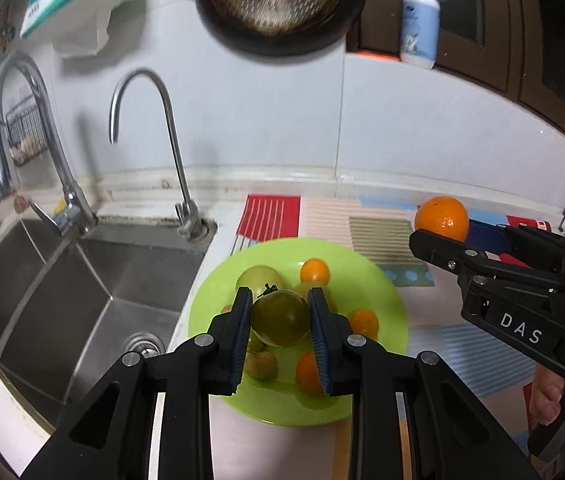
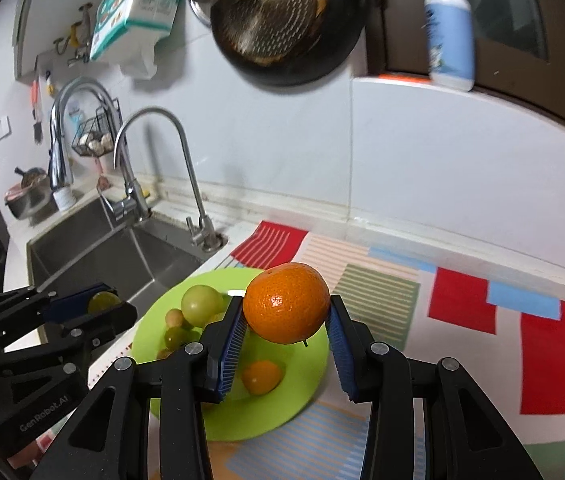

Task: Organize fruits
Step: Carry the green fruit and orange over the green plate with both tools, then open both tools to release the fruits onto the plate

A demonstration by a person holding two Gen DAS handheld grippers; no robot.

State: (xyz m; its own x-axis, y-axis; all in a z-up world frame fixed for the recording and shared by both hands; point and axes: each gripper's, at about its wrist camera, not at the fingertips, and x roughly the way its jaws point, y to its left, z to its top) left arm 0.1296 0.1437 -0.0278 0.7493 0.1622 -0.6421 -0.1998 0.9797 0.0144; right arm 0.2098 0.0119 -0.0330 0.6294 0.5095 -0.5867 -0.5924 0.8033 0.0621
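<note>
Left wrist view: the left gripper (image 1: 280, 316) has its jaws closed on a green tomato (image 1: 280, 318), held in the air above the green plate (image 1: 386, 292).
Right wrist view: the right gripper (image 2: 286, 320) has its jaws closed on a tangerine (image 2: 286, 302), held above the same plate's right side (image 2: 314, 360).
Green tomato: pinched on its left and right flanks by the blue pads (image 1: 242, 336); a dark stem shows at its top.
Tangerine: whole and bright orange, gripped on both sides between ribbed blue pads (image 2: 232, 344); from the left wrist it sits to the right of the plate, over the patterned mat (image 1: 378, 224).
Green plate: rests on the mat on the bench, just right of the steel sink (image 1: 82, 288).
Fruit on the plate: another green tomato (image 1: 259, 278) at the back, small orange fruits (image 1: 314, 271) scattered around it, and a small brownish-green fruit (image 1: 261, 365) near the front.
Grippers together: well apart, the left one over the plate's middle, the right one higher and to its right.
Person's hand: fingers (image 1: 546, 398) wrap the right gripper's handle at the lower right edge.
Surroundings: a thin curved tap (image 1: 174, 152) stands at the sink's back corner; a dark frying pan (image 1: 278, 4) hangs on the wall; a pump bottle (image 1: 420, 20) stands on the ledge at upper right.
</note>
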